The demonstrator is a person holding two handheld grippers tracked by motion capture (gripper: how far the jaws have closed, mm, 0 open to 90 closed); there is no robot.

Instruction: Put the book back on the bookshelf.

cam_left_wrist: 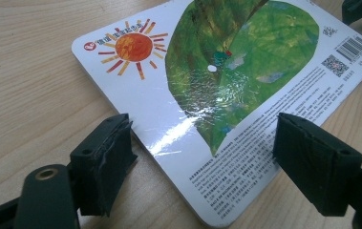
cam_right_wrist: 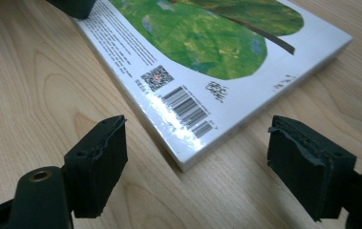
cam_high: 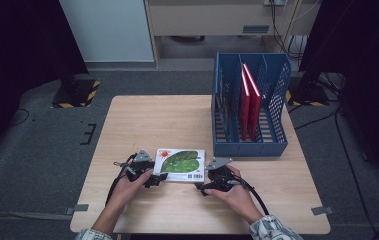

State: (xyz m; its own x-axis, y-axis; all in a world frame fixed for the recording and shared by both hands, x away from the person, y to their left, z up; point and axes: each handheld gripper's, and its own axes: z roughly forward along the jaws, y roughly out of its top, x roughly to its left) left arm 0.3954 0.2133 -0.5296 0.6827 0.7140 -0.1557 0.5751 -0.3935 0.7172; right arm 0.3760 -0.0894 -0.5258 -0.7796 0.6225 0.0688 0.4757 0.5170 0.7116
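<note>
**Count of things on the bench**

One bench (cam_high: 142, 125) carries everything. One picture book (cam_high: 179, 164) lies flat on it, with one sun and one large green leaf printed on its cover, plus one barcode and one square code. One blue file rack (cam_high: 277, 115) stands at the far right, holding two red books (cam_high: 249, 97). Two tools are present: the left tool (cam_high: 152, 177) and the right tool (cam_high: 206, 182).

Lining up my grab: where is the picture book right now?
In the high view, the picture book lies flat near the table's front edge, between both grippers, just left of the blue file rack.
</note>
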